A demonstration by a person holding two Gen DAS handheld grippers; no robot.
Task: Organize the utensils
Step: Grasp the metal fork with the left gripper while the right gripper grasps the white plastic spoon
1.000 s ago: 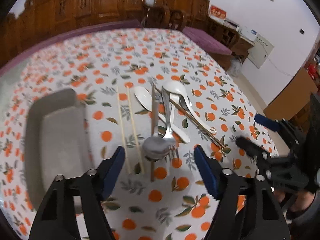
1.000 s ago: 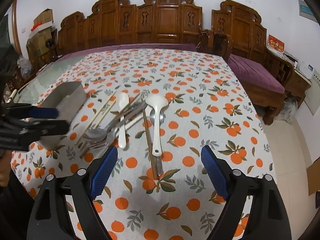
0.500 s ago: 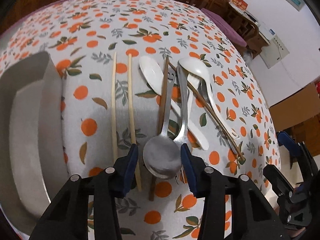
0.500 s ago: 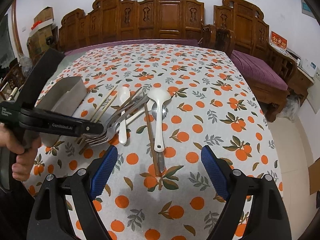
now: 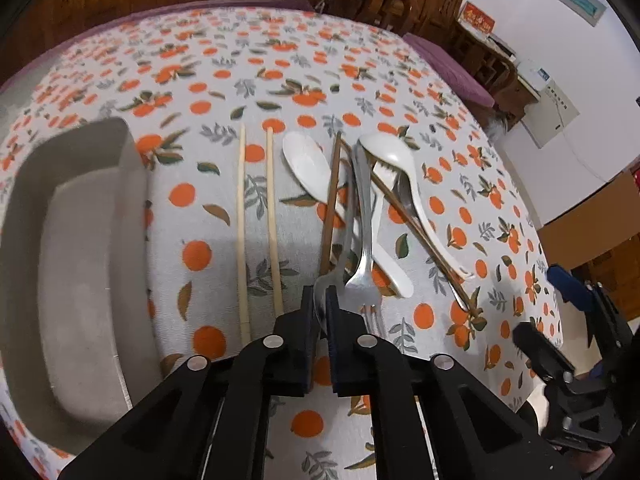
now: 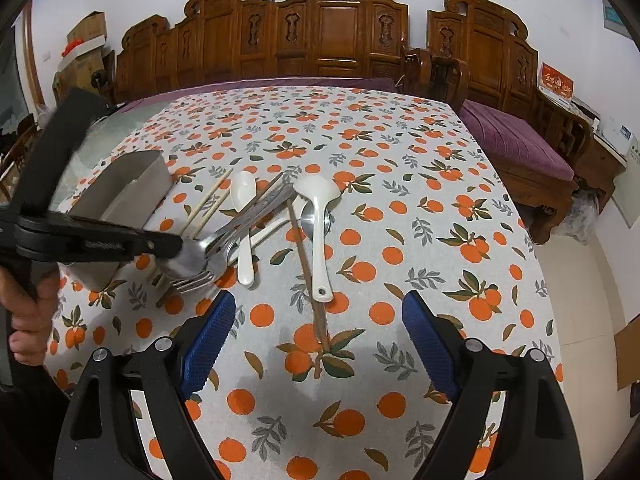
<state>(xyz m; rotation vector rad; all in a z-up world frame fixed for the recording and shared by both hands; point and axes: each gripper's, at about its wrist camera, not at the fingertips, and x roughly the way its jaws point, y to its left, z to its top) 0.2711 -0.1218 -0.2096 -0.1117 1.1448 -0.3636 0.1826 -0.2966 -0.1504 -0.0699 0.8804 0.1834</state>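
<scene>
Carved wooden chairs (image 6: 340, 36), purple cushion (image 6: 516, 144)

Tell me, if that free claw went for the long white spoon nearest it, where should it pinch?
Probably the narrow handle of the white spoon, near its end, with the right gripper descending from above, one finger on each side. The handle points toward that gripper and lies flat on the tablecloth; the bowl end rests over a metal spoon, and a brown chopstick lies close alongside.

We see even, fairly bright indoor light on the tabletop (image 6: 360, 152), with soft shadows beside the chopsticks (image 5: 256, 216). Fisheye bending curves its edges into dark corners; the far cloth in the left view blurs.
</scene>
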